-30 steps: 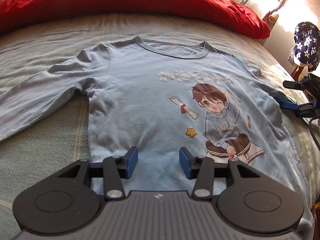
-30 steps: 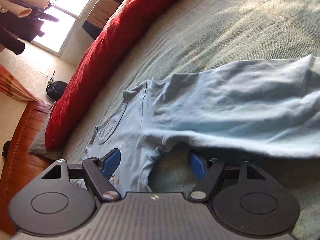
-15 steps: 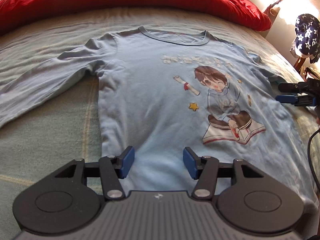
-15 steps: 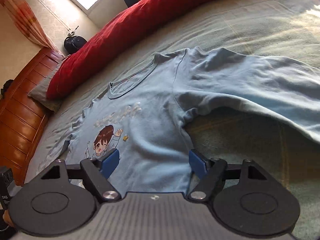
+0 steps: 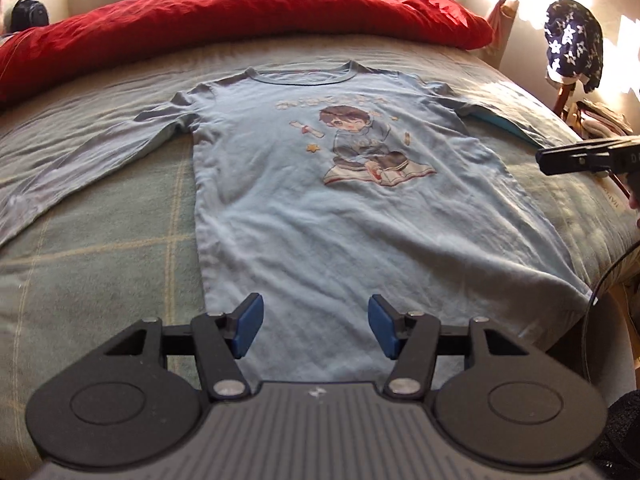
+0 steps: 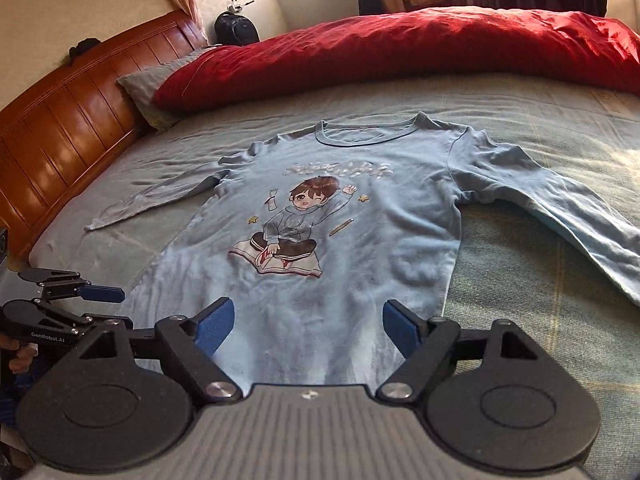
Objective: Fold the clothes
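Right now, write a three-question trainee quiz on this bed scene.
1. True or false: the light blue long-sleeved cartoon-print shirt lies print side up.
2. Which is farther from the grippers: collar or hem?
3. What lies past the collar: A, the long red duvet; B, a basket?

Key: 1 true. 2 collar. 3 A. Both the left gripper and the right gripper are empty.

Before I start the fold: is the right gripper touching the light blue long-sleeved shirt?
Apart. The left wrist view shows the right gripper hanging off the bed's side, clear of the light blue long-sleeved shirt.
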Tool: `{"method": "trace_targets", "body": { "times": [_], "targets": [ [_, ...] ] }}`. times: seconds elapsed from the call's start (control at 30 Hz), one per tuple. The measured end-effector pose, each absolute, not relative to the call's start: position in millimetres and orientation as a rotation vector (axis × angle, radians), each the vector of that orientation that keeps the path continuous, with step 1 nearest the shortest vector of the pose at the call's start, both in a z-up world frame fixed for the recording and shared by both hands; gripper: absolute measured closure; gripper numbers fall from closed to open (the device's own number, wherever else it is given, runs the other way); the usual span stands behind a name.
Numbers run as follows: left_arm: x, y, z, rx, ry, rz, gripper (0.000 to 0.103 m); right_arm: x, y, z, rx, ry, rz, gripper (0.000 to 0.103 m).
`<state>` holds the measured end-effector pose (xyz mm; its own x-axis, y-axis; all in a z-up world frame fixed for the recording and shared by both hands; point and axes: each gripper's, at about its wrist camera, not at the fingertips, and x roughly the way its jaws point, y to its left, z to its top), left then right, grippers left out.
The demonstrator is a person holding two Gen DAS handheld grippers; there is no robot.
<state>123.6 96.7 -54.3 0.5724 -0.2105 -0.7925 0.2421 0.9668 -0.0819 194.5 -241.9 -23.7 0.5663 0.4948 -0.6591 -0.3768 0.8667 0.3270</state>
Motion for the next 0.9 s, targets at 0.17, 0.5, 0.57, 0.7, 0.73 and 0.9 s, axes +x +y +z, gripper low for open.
{"method": "trace_targets", "body": {
  "times": [0.17, 0.5, 0.57, 0.7, 0.73, 0.9],
  "targets": [
    [93, 127, -68, -0.058, 0.989, -0.173, 0.049, 173, -239, -24, 0.191, 0.815, 0.539, 0.018],
    [81, 147, -88, -0.263, 1.061, -0.168, 0.092, 142, -242, -19, 0.233, 0.795, 0.541, 0.018],
    [79, 148, -86, -0.267, 1.055, -0.163, 0.098, 138, -245, -18, 0.247, 0.792, 0.539, 0.018],
    [76, 151, -71, -0.225, 1.025, -0.150, 0.100, 137, -245, -21, 0.241, 0.824, 0.544, 0.018],
    [75, 154, -65, -0.201, 1.013, -0.133, 0.100, 136, -243, -23, 0.226, 0.836, 0.552, 0.018],
    [72, 145, -38, -0.039, 1.005, -0.158, 0.088, 132, -225, -32, 0.104, 0.862, 0.550, 0.018]
  ]
}}
